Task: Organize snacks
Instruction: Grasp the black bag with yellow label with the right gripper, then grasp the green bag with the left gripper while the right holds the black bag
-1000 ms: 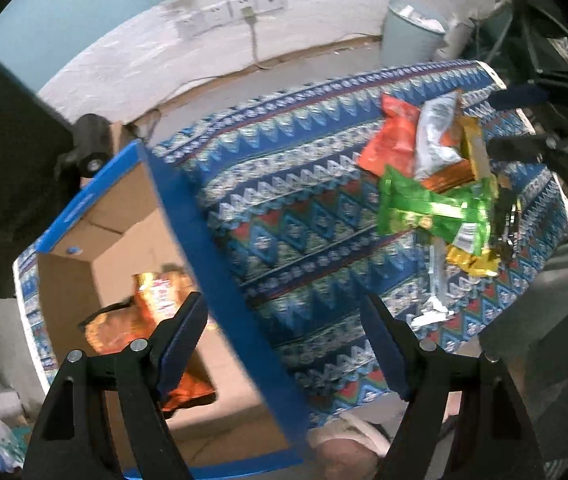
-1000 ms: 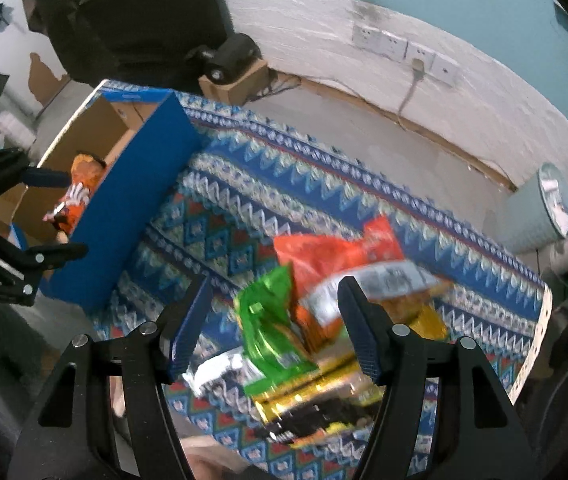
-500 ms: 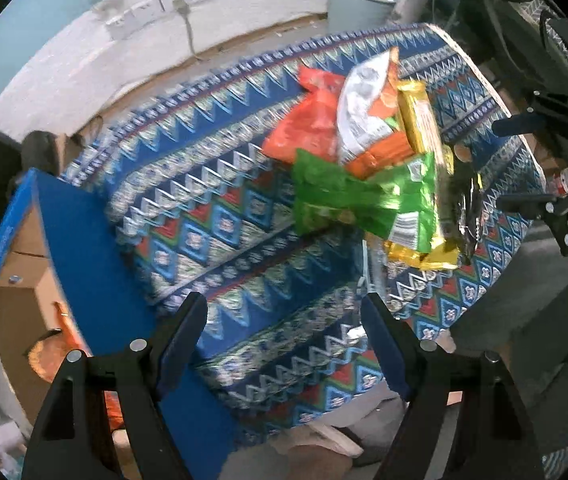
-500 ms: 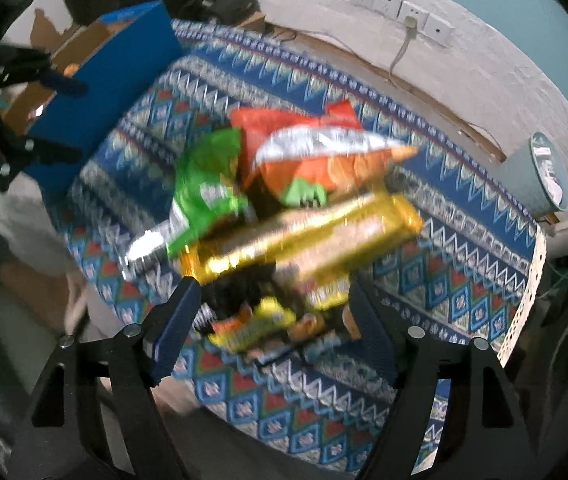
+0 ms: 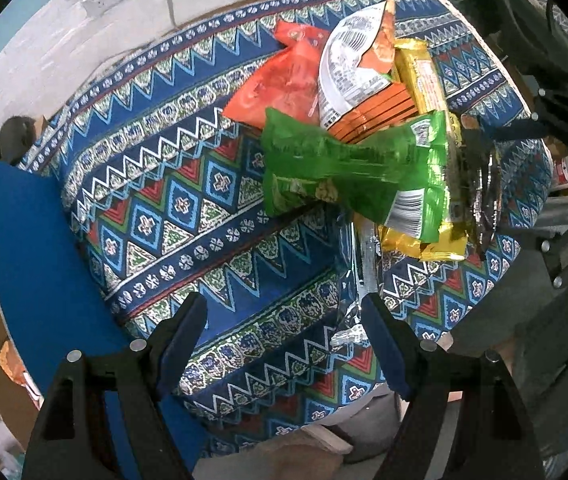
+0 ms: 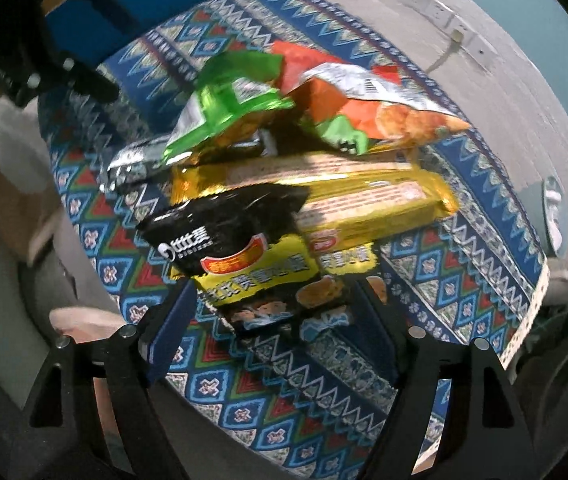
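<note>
Left wrist view: the left tool (image 5: 282, 344) pointed down over the patterned tabletop (image 5: 188, 208), its jaws wide with only cloth between them and nothing held. The snack pile lay in the upper right of the frame, well apart from the fingertips. A green packet (image 5: 348, 168) lay across the front of the pile; behind it were an orange-red bag (image 5: 280, 84), a silver-and-orange chip bag (image 5: 356, 64), an orange box (image 5: 380, 114) and a long gold wafer pack (image 5: 424, 76). A crumpled silver wrapper (image 5: 360, 276) trailed from under the green packet toward the right finger. A blue-sided cardboard box (image 5: 24, 248) stood at the left edge, its open inside mostly cut off; something orange showed at its lower left, too little to identify. The right tool (image 5: 556, 184) showed dark at the right edge. Right wrist view, somewhat blurred: the right tool (image 6: 274, 332) pointed down at the near end of the pile, jaws spread wide. A black-and-yellow packet (image 6: 244, 248) reached down between the fingers; I could not tell whether a pad touched it. Above it lay the gold wafer pack (image 6: 364, 196), then the green packet (image 6: 232, 96) and the chip bag (image 6: 380, 108) toward the top. The blue box (image 6: 132, 4) sat at upper left, with the left tool (image 6: 44, 60) dark in front of it.
</note>
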The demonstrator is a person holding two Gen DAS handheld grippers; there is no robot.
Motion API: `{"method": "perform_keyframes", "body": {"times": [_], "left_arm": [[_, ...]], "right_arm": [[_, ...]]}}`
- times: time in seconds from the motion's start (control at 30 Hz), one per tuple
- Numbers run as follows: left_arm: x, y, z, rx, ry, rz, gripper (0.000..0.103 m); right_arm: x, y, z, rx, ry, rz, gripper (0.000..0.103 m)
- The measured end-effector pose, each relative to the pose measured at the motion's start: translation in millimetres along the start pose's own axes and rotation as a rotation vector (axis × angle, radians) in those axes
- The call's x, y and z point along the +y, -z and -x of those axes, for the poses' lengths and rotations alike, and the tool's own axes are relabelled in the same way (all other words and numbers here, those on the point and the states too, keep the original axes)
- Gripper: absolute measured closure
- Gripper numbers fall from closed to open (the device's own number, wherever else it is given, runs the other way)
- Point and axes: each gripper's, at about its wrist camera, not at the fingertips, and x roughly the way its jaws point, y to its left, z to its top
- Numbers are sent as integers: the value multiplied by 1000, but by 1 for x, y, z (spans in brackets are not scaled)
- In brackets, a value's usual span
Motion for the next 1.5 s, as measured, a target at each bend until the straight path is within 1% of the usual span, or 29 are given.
{"method": "perform_keyframes", "body": {"times": [0.13,0.3,0.33,0.37,0.47,0.6,0.7,0.8,0.9,0.97,1.03,1.13,1.27,1.4,1.47,1.5], "left_arm": [[7,-2,-6,18,26,36,23],[14,-7,-5,10,50,91,23],[15,-8,-5,3,53,101,23],[15,-8,-4,-2,55,108,23],[18,-12,-4,-10,57,121,23],[21,-16,0,-23,100,161,23],[23,-25,-1,-33,128,207,22],[26,-35,-7,-31,178,290,22],[36,-44,-17,-9,239,408,19],[41,-48,-23,-2,272,465,18],[49,-50,-25,-15,328,531,18],[54,-53,-23,-30,364,566,18],[57,-57,-24,-38,359,587,16],[50,-70,-40,4,372,651,14],[43,-72,-47,19,380,659,12],[40,-74,-50,29,378,653,10]], "right_arm": [[9,-2,-13,16,20,54,25],[11,-9,-28,20,52,70,25],[10,-10,-29,19,47,65,25],[9,-11,-30,19,37,60,27],[3,-11,-27,18,-2,40,43],[-8,-10,-16,-8,-24,-21,43],[-21,-8,-3,-41,-20,-85,43],[-33,-5,11,-72,7,-145,43],[-47,-3,20,-97,28,-205,43],[-54,-4,24,-108,35,-228,43],[-59,-6,28,-121,38,-249,43],[-64,-10,32,-138,41,-262,43],[-66,-12,33,-154,41,-272,43],[-72,-15,35,-160,45,-289,43],[-74,-17,37,-166,46,-298,43],[-75,-18,38,-169,49,-301,43]]}}
